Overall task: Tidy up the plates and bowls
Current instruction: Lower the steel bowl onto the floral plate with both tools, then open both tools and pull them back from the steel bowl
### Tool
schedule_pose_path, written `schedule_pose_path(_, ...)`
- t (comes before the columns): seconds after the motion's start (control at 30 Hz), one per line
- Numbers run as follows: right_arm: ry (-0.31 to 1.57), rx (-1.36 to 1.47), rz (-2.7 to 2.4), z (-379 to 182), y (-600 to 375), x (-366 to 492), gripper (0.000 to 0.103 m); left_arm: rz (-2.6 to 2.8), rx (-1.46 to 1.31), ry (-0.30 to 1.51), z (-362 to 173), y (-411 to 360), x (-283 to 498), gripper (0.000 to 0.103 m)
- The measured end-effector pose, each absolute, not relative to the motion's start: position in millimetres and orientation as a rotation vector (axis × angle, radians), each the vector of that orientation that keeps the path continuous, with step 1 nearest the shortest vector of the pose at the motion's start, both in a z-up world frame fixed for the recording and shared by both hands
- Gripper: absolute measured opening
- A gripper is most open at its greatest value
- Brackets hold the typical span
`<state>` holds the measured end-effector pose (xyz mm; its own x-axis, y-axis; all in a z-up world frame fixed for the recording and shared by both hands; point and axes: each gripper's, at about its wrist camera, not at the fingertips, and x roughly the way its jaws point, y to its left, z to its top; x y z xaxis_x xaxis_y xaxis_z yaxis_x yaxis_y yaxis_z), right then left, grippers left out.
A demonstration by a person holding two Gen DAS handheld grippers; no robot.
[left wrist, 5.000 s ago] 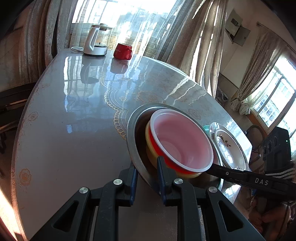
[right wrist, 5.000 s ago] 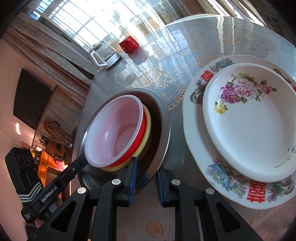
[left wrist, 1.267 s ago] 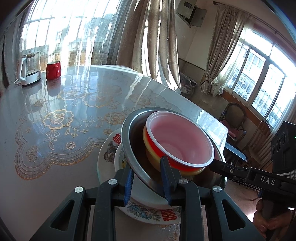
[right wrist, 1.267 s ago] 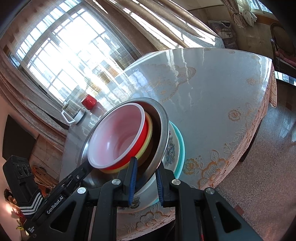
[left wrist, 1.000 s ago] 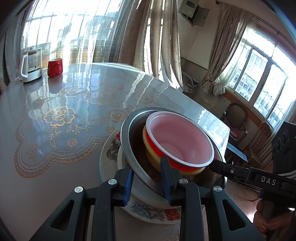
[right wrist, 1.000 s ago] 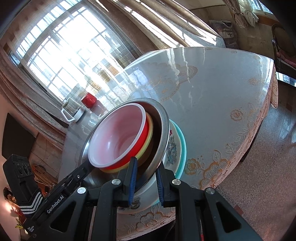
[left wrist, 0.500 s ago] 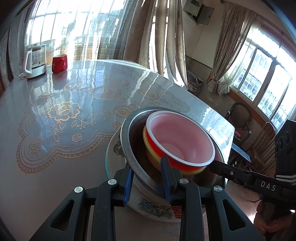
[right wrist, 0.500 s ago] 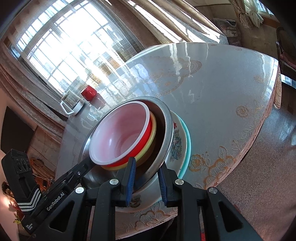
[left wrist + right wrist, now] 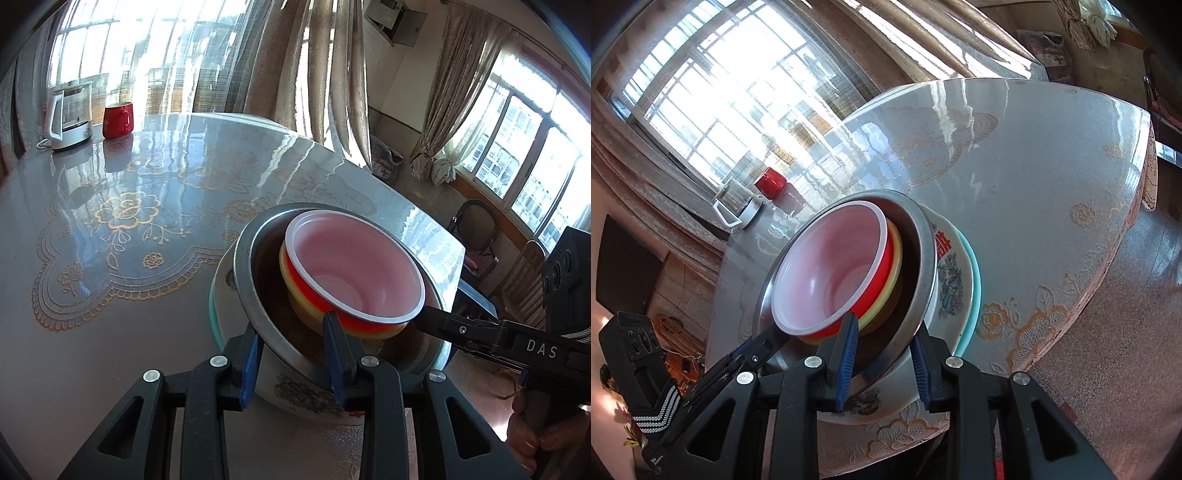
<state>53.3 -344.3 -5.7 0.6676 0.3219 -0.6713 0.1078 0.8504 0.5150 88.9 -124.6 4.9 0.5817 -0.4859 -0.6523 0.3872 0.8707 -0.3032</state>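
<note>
A steel bowl [image 9: 243,258] with a yellow bowl [image 9: 306,314] and a red bowl [image 9: 351,258] nested inside rests on a flowered plate [image 9: 306,398], which lies on a teal plate [image 9: 212,306]. My left gripper [image 9: 293,354] straddles the steel bowl's near rim. Its jaws are opening and the pads stand slightly off the wall. My right gripper [image 9: 882,354] straddles the opposite rim of the steel bowl [image 9: 923,236], its jaws also opening, with a gap showing beside the inner pad. The red bowl [image 9: 834,273] and the flowered plate [image 9: 949,273] also show in the right wrist view.
The stack sits near the edge of the round table [image 9: 147,295], with the floor just beyond. At the far side stand a glass kettle [image 9: 70,114] and a red mug [image 9: 118,120]. A chair [image 9: 476,229] stands past the edge. A hand [image 9: 535,435] holds the right gripper.
Five seconds ago the bowls sat beside the plates; now they rest on the plate stack. Over the last second both grippers' jaws widened around the steel rim, the right more.
</note>
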Motion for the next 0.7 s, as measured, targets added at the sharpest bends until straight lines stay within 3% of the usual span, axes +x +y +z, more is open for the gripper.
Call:
schedule_pose_path(0.3, 0.832, 0.563, 0.149, -2, -343, 43, 0.032, -0.518, -0.127, 0.773, 8, -121, 71, 0.038)
schedule_pose_path(0.43, 0.821, 0.554, 0.149, -6, -342, 42, 0.021, -0.508, -0.124, 0.760, 8, -120, 69, 0.037)
schedule_pose_path(0.7, 0.813, 0.566, 0.136, -7, -341, 43, 0.023, -0.504, -0.122, 0.772, 10, -120, 69, 0.038)
